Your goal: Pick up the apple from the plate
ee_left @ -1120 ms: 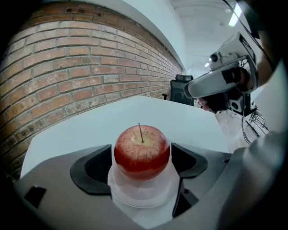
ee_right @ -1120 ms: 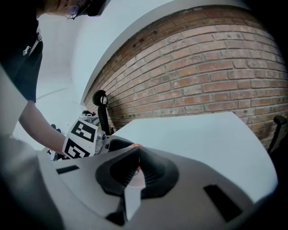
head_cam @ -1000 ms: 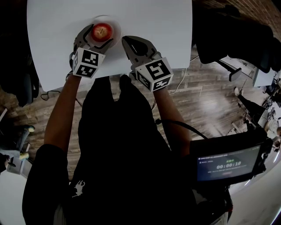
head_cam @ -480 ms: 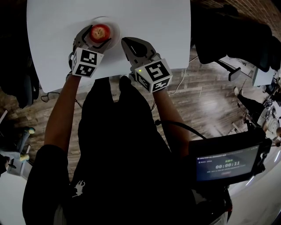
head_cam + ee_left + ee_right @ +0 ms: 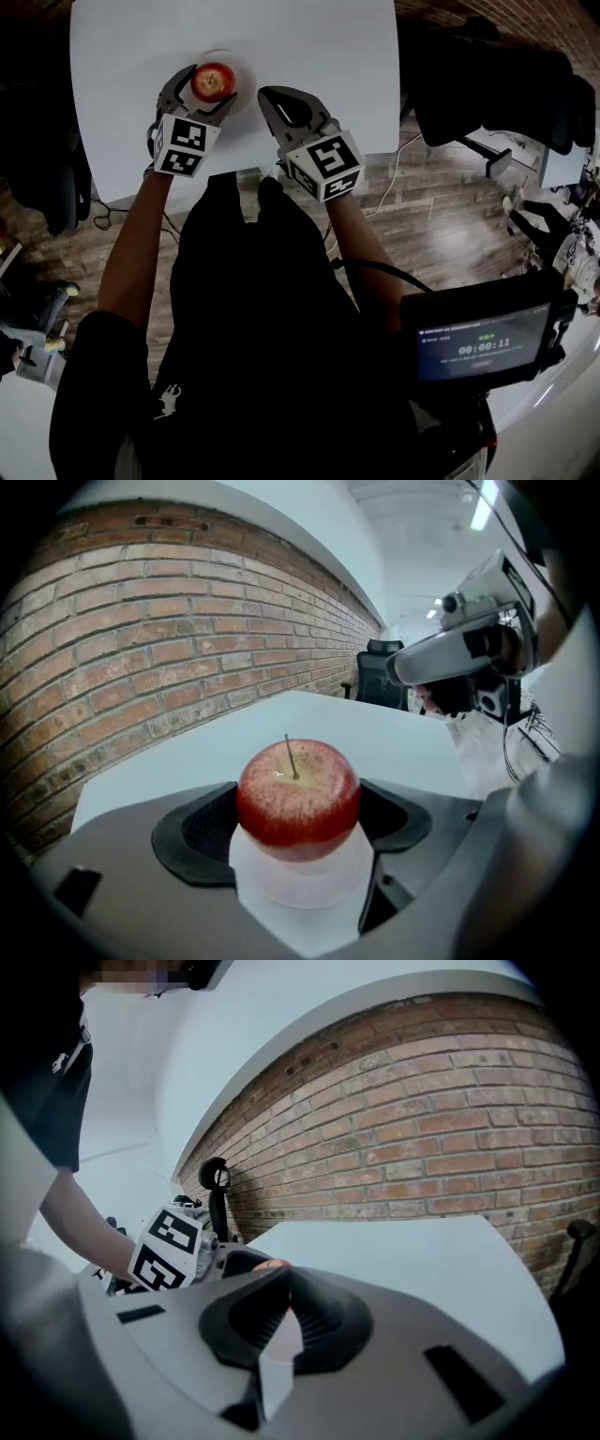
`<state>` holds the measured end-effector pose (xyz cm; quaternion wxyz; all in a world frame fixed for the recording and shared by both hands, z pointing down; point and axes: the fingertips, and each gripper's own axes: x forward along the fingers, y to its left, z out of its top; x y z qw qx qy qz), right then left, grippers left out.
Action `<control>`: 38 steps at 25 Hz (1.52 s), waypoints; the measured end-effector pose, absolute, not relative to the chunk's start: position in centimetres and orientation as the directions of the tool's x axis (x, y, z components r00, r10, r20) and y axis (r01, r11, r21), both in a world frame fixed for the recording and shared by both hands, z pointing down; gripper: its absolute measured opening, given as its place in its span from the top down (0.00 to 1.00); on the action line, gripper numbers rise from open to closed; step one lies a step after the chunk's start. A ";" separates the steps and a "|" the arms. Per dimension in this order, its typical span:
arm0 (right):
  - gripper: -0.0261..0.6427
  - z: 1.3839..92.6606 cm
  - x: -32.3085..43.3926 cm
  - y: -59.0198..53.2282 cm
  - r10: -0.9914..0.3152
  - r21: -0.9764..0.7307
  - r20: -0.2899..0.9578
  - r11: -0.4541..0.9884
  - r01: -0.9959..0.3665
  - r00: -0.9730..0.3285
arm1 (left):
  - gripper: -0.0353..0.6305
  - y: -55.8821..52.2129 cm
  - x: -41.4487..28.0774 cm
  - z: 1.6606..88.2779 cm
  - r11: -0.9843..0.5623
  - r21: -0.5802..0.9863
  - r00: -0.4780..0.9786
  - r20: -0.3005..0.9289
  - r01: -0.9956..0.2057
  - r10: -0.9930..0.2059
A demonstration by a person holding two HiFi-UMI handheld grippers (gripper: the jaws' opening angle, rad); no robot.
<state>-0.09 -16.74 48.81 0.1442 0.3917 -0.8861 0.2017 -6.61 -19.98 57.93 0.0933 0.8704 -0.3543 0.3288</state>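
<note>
Since the earlier frame the apple [image 5: 297, 801] has shifted from the centre of the plate [image 5: 242, 64] toward its near-left edge. Left gripper [image 5: 208, 86] fingers clamp the apple on both sides. Right gripper [image 5: 286, 1309] fingers are closed on nothing, over the desk [image 5: 319, 56].

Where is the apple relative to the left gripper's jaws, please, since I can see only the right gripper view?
Observer: The apple sits between the jaws of the left gripper, with a pad against each side.
Operator: Thank you. Is it standing upright?
Observer: Yes, in the left gripper view its stem points straight up.
Operator: And where is the plate, please?
Observer: The head view shows the white plate directly under the apple. I cannot tell whether the apple is touching the plate.
</note>
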 end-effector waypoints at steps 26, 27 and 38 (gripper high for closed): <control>0.95 39.2 1.3 -14.3 -0.674 -0.181 0.243 0.676 -0.715 -0.698 | 0.35 -16.1 -8.4 45.7 -0.614 -0.110 0.490 0.502 -0.781 -0.713; 0.95 38.8 1.3 -14.2 -0.674 -0.178 0.235 0.679 -0.713 -0.701 | 0.35 -15.9 -8.5 45.4 -0.610 -0.112 0.487 0.497 -0.785 -0.718; 0.95 36.5 1.1 -12.4 -0.657 -0.157 0.208 0.709 -0.688 -0.725 | 0.35 -13.3 -9.4 41.8 -0.558 -0.125 0.457 0.443 -0.820 -0.771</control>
